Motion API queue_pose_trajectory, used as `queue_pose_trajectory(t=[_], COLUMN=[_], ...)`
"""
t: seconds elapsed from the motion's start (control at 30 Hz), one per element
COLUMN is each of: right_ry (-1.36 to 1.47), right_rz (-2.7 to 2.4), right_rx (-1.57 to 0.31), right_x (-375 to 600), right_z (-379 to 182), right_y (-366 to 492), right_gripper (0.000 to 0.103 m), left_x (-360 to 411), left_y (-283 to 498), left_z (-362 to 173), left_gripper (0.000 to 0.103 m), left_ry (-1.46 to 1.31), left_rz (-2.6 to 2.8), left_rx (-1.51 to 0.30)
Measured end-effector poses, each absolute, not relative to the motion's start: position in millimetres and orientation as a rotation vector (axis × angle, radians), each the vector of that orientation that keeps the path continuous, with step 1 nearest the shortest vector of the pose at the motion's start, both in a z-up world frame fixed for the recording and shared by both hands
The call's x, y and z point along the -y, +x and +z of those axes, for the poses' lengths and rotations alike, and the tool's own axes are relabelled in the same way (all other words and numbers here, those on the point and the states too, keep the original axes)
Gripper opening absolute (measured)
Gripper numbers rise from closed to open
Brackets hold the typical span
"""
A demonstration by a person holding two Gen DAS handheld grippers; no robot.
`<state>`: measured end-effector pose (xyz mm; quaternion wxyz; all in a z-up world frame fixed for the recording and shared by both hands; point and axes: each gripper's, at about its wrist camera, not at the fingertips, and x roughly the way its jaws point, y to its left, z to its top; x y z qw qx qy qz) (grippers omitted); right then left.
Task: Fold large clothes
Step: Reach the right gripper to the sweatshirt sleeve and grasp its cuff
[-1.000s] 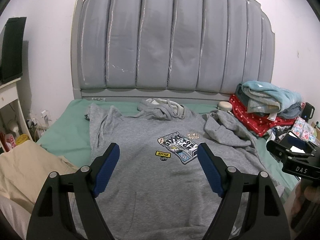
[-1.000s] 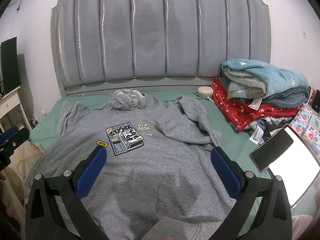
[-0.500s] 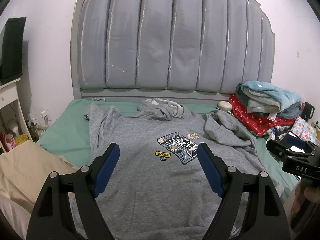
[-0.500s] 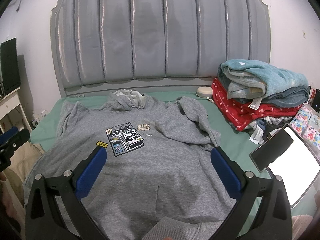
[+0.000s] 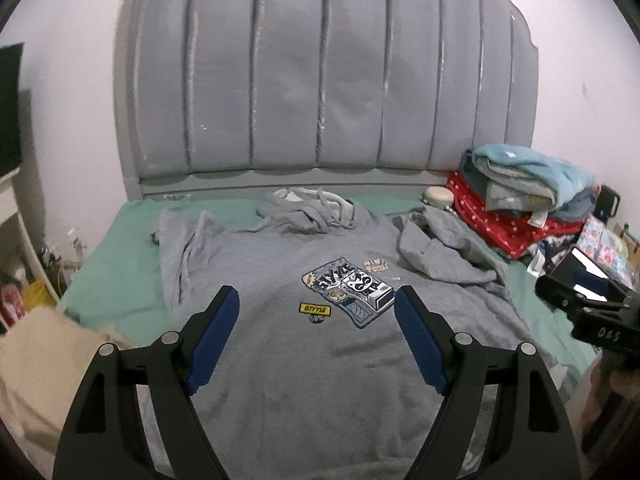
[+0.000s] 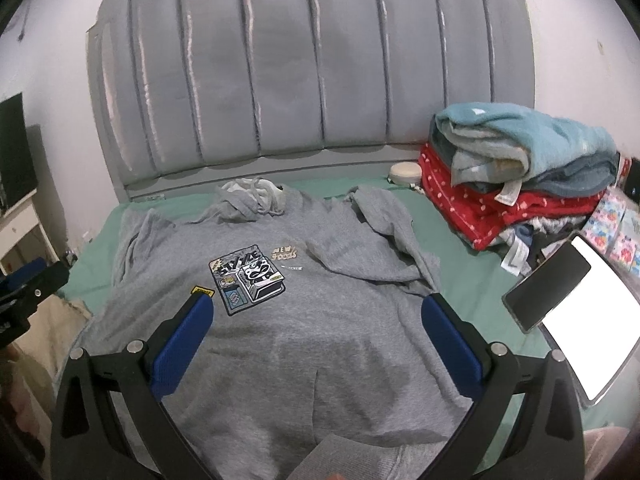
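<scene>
So we've got a big grey padded headboard (image 5: 328,80) filling the back of both views, with the bed (image 5: 116,264) and its green sheet below it. Spread front-up across most of the bed is the grey hoodie (image 6: 312,320), hood (image 6: 252,196) up by the headboard, and the sleeve (image 6: 384,236) on our right side folded in over the chest. The other sleeve lies bunched along the left edge. There's a graphic print (image 6: 248,278) mid-chest with a little yellow patch (image 5: 315,309) just below it.

Off to the right sits a pile of folded blankets (image 6: 520,168), teal on top of red with white dots, resting on the sheet beside the hoodie. Near that, at the right edge, a phone (image 6: 546,286) lies against a lit white screen.

Our left gripper (image 5: 316,312) hangs above the hoodie's lower half with its jaws spread wide and nothing between them. Same deal with the right gripper (image 6: 316,316): jaws wide apart, empty, over the hoodie's belly, not touching the fabric as far as we can see.
</scene>
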<state>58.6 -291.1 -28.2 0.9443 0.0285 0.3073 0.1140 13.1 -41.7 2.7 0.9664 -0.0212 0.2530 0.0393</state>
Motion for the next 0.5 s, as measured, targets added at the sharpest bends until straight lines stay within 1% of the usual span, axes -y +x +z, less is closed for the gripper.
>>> queue_pose_trajectory(t=[0.27,0.5], right_ry=[0.061,0.035], right_rz=[0.218,0.213], right_rx=[-0.654,-0.652], right_x=[298.5,314.4], right_z=[-29.4,-27.6], right_y=[101.9,177.1], right_gripper=[0.102,0.102], left_x=[37.9,26.1], left_y=[75.3,145.0], left_z=[8.1,-7.2], left_gripper=[0.083,0.083], left_ry=[0.029,0.081], left_rz=[0.002,-0.041], left_rx=[-0.541,-0.546])
